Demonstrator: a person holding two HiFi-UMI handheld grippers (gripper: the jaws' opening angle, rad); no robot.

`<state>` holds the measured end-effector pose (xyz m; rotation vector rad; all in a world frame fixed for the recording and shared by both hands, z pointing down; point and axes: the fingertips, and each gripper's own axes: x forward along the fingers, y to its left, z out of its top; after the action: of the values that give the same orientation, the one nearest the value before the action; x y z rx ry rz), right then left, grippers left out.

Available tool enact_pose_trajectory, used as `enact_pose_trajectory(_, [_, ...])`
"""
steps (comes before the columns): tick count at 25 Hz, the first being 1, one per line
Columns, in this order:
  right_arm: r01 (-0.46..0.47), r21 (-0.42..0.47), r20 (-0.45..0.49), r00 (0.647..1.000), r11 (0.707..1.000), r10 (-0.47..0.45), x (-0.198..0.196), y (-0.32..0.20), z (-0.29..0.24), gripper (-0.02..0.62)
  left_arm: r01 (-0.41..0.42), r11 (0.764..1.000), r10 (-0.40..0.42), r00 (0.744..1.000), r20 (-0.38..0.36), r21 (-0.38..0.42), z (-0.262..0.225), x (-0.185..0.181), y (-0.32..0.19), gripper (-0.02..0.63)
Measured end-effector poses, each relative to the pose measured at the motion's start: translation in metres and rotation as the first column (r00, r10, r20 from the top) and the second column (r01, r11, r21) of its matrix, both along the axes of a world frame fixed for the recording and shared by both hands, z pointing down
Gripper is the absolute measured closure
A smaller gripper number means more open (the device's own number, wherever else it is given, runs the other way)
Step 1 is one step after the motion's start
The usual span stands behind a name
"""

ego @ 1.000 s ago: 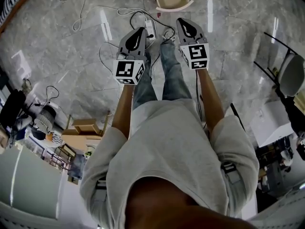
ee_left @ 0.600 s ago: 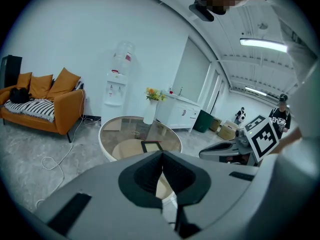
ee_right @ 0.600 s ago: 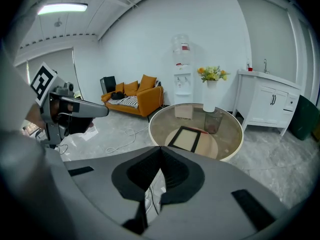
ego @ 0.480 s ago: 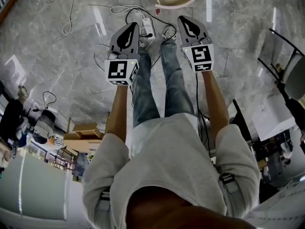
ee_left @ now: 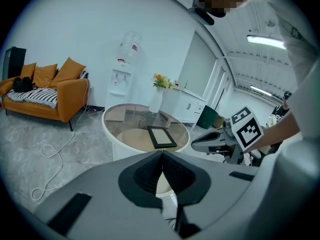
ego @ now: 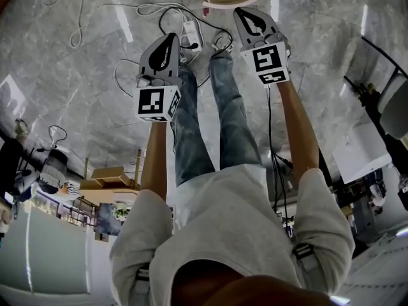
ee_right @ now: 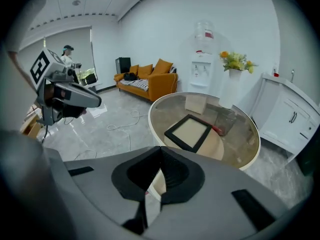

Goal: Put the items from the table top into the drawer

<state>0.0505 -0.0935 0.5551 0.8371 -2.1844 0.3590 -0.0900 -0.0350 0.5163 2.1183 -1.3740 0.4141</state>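
Glass covers the round tabletop (ee_right: 240, 134), the black picture frame (ee_right: 189, 132) lies flat near its middle, and since our left hand-held gripper (ee_left: 162, 169) and right hand-held gripper (ee_right: 160, 166) are both closed and empty short of its rim, we risk shoving the frame, not gripping it.

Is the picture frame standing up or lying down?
Lying down. The frame lies flat on the round table, its front facing up.
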Motion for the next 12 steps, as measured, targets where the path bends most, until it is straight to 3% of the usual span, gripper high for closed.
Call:
enact_pose_trajectory(5, [0.190,0.040,-0.143,0.973,0.981,-0.182,-0.010,-0.028,0.022,0.571,0.010,1.000,-0.010,1.000,-0.006,-0.003,0.007,-0.001,0.000,0.591])
enact_pose_trajectory(12, [0.418,-0.028,-0.372,0.839,0.908,-0.398,-0.018,-0.065,0.052,0.571,0.019,1.000,-0.019,1.000,-0.019,-0.003,0.006,-0.003,0.003,0.591])
